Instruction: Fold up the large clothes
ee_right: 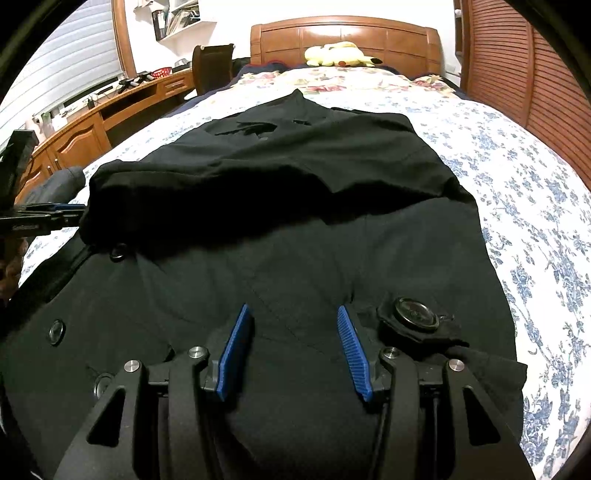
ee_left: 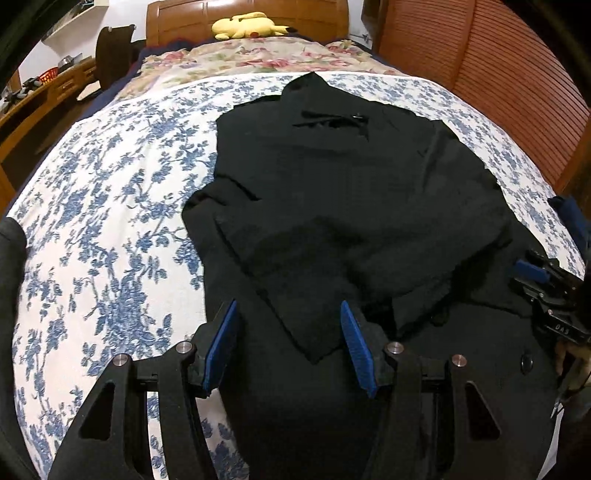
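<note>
A large black coat (ee_left: 351, 206) lies spread on the bed, collar toward the headboard, with one sleeve folded across its front. In the right wrist view the coat (ee_right: 295, 221) fills the middle, with black buttons (ee_right: 415, 312) near the hem. My left gripper (ee_left: 288, 314) is open over the coat's near left part, nothing between its blue pads. My right gripper (ee_right: 291, 317) is open just above the coat's lower front. The right gripper also shows at the right edge of the left wrist view (ee_left: 543, 280). The left gripper shows at the left edge of the right wrist view (ee_right: 44, 218).
The bed has a blue-flowered white cover (ee_left: 110, 221) and a floral quilt (ee_left: 251, 59) by the wooden headboard (ee_right: 343, 37). A yellow plush toy (ee_left: 243, 26) lies at the head. A wooden desk (ee_right: 92, 122) and chair (ee_right: 212, 66) stand left; slatted wardrobe doors (ee_right: 535, 74) stand right.
</note>
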The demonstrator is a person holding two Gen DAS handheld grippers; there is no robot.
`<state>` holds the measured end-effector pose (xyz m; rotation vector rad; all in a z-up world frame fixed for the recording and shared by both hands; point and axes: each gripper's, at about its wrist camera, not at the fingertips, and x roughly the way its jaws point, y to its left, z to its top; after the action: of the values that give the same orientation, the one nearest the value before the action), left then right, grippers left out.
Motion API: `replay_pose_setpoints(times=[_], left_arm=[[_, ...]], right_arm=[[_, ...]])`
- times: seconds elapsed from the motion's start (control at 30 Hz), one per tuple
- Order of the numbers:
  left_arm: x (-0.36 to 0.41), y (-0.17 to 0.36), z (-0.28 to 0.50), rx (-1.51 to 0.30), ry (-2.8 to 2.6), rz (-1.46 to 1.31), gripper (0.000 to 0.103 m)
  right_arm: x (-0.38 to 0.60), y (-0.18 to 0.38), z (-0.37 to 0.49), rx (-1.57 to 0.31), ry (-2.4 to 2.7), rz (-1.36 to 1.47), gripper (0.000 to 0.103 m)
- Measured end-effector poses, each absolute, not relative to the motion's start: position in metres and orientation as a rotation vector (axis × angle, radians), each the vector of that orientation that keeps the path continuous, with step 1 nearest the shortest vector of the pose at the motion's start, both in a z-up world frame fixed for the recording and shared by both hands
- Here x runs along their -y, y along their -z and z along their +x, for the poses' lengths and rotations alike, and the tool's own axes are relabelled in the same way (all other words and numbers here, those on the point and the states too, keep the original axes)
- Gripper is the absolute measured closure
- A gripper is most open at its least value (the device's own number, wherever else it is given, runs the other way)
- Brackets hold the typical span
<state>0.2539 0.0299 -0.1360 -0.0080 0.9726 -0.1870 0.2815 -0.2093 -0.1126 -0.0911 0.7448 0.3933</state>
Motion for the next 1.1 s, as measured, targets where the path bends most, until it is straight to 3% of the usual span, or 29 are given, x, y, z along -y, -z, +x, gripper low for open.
replay_pose_setpoints(times=[0.13,0.23,0.37,0.47,0.77,1.1], left_arm=[[-0.025,0.14,0.257,-0.993,0.234,-0.013,0.046],[-0.017,0.145,0.258,-1.015,0.252,0.017,0.054],[-0.01,0.144,0.254,-1.001,0.281,0.043,0.085],[-0.003,0.132,0.242,-0.95,0.276,0.094,0.095],[-0.006,0.07,0.179,-0.795,0.282,0.135,0.095],[-0.02,0.071,0.129,-0.792,0.319,0.105,0.095]], right_arm=[[0.209,0.113,0.281,-0.744,-0.392,-0.092,0.051],[0.209,0.113,0.281,-0.745,-0.393,-0.092,0.051],[0.209,0.113,0.281,-0.744,-0.393,-0.092,0.051],[0.209,0.113,0.281,-0.744,-0.391,-0.094,0.051],[0.208,0.111,0.282,-0.746,-0.387,-0.101,0.051],[0.211,0.086,0.277,-0.756,-0.382,-0.112,0.051]])
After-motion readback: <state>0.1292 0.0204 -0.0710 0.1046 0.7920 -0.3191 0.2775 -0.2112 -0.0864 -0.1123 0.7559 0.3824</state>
